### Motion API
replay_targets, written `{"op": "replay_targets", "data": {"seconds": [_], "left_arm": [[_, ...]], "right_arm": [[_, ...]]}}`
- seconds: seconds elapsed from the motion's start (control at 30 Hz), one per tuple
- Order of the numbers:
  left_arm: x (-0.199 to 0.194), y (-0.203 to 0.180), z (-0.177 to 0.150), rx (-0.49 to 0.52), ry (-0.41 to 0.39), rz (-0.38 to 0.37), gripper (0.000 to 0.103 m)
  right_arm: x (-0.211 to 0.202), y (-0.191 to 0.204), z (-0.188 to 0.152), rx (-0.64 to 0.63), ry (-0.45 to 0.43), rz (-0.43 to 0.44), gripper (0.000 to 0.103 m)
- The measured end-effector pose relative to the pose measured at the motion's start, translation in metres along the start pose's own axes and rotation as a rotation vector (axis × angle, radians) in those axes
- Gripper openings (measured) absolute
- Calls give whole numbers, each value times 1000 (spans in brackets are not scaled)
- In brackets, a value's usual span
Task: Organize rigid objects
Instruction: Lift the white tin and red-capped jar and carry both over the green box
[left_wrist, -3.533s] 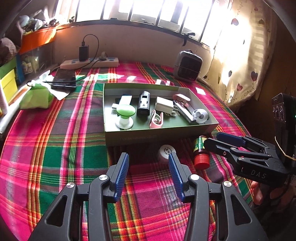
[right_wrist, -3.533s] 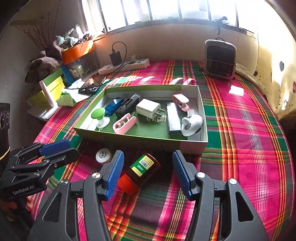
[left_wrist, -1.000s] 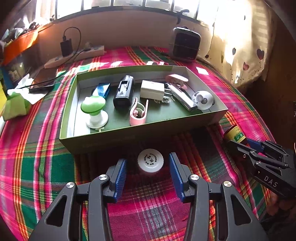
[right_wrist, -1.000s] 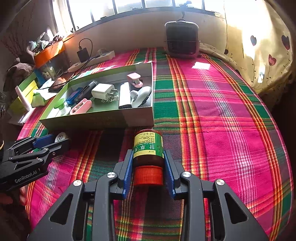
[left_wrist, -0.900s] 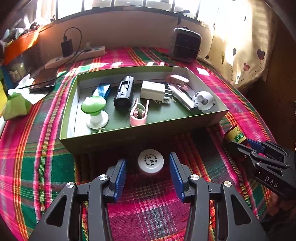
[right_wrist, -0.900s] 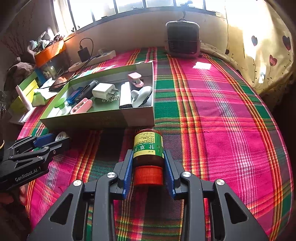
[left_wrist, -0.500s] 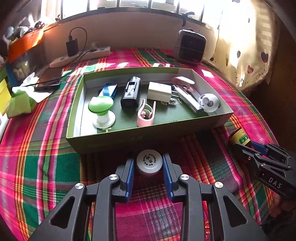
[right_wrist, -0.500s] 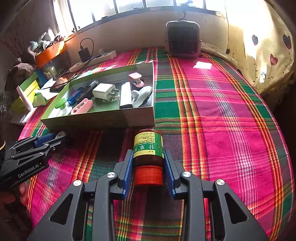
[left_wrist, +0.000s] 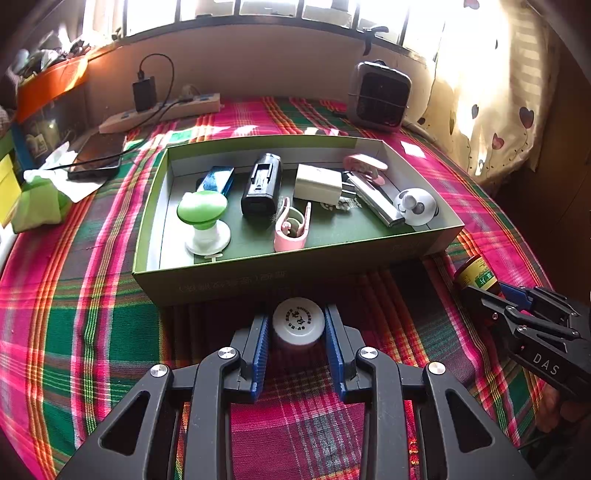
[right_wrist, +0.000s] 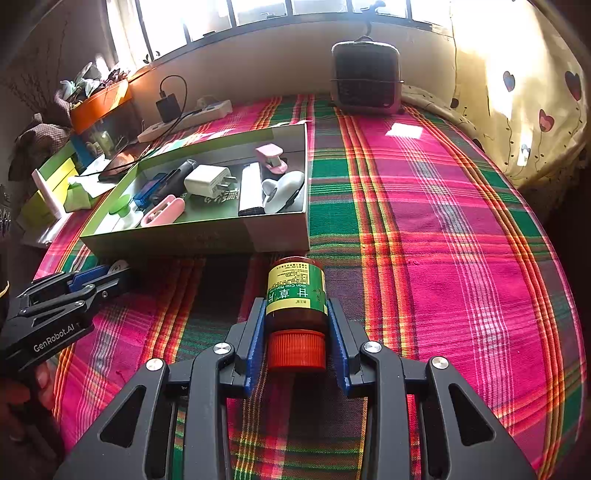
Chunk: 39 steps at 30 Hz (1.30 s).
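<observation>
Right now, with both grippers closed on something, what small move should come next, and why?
Probably lift the left gripper, its pads shut on the white-capped bottle, toward the green box just beyond. The right gripper already clamps the brown bottle.

Left claw (left_wrist: 298, 343): matte black plastic frame w/ triangular cut-outs in both arms, ribbed blue pads on inner faces, four round silver screws across the linkage. Seen side-on in the right wrist view (right_wrist: 99, 280): white "GenRobot.AI" lettering on the black body, blue pad at the tip, small silver screws along the links. Right claw (right_wrist: 296, 332): same build, black arms w/ triangular holes, blue ribbed pads, four silver screws. From the left wrist view (left_wrist: 491, 291): white "DAS" printed on its side (rest of the marking out of view). Bare fingers (right_wrist: 46, 380) wrapped round the left handle; no sleeve visible.
</observation>
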<state>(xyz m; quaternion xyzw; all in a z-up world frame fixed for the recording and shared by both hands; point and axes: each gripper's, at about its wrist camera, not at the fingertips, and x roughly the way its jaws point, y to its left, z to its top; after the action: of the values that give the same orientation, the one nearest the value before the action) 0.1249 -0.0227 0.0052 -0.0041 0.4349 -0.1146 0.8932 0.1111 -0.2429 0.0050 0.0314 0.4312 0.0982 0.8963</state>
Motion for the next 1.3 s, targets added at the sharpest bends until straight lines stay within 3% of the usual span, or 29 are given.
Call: {"op": "replay_targets", "data": {"seconds": [0.83,1.3], "left_arm": [[-3,0,0,-11,-2,-17,27],[-19,2,11,-21,-45,-43,27]], "right_arm": [[0,0,0,1,-1,2,33],[-17,8,9,-39,-54,23,33]]}}
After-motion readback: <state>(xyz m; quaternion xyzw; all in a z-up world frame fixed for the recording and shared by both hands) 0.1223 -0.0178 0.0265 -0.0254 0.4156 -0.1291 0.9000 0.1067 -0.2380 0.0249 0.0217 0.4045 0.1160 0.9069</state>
